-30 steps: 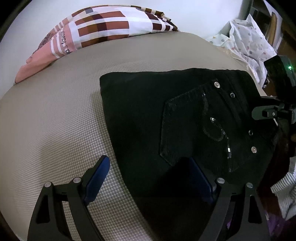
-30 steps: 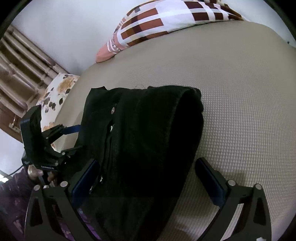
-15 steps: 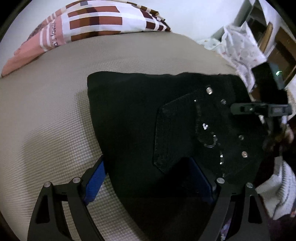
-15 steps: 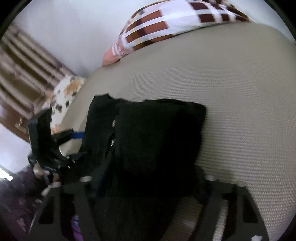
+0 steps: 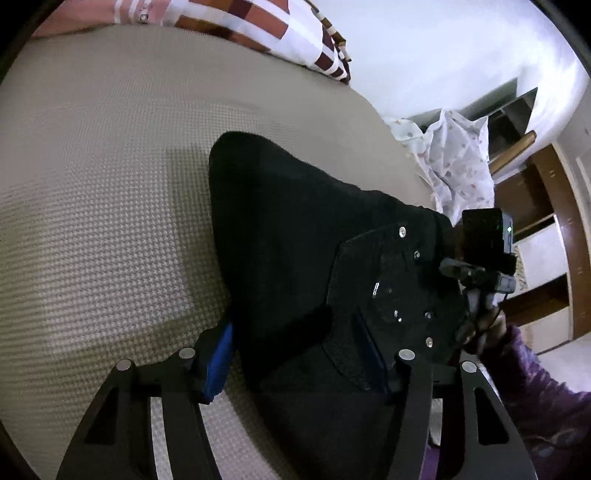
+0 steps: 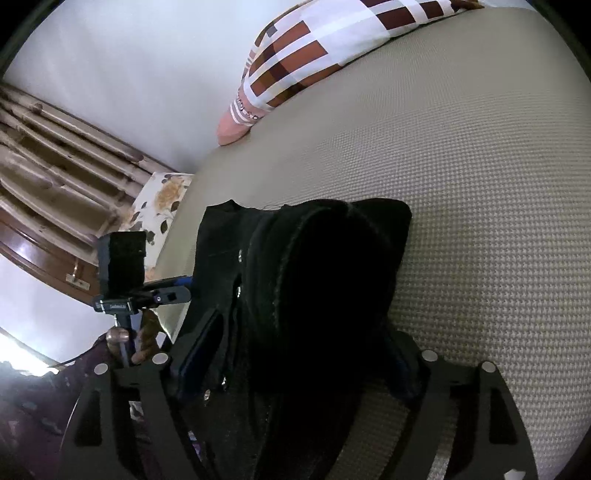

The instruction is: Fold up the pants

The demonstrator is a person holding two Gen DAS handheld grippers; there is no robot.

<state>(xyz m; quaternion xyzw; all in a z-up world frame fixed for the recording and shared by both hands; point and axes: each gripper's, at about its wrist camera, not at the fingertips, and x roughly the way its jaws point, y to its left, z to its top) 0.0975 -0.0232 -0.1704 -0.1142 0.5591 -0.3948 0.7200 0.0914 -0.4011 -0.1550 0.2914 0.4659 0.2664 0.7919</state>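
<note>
The black pants are folded into a thick bundle with a studded back pocket on top. They are raised above the beige bed. My left gripper is shut on the near edge of the bundle, its jaws held wide by the thick fabric. My right gripper is shut on the opposite side of the pants in the same way. Each gripper shows in the other's view, the right one at the pocket side and the left one at the left edge.
A checked pink, brown and white pillow lies at the head of the bed, also in the right wrist view. A white spotted cloth and wooden shelves stand off the right side. A floral pillow lies by a wooden headboard.
Both grippers have closed in on the folded pants and lifted the bundle off the bed. Both views have tilted, and the bundle's shadow now shows on the bed.
</note>
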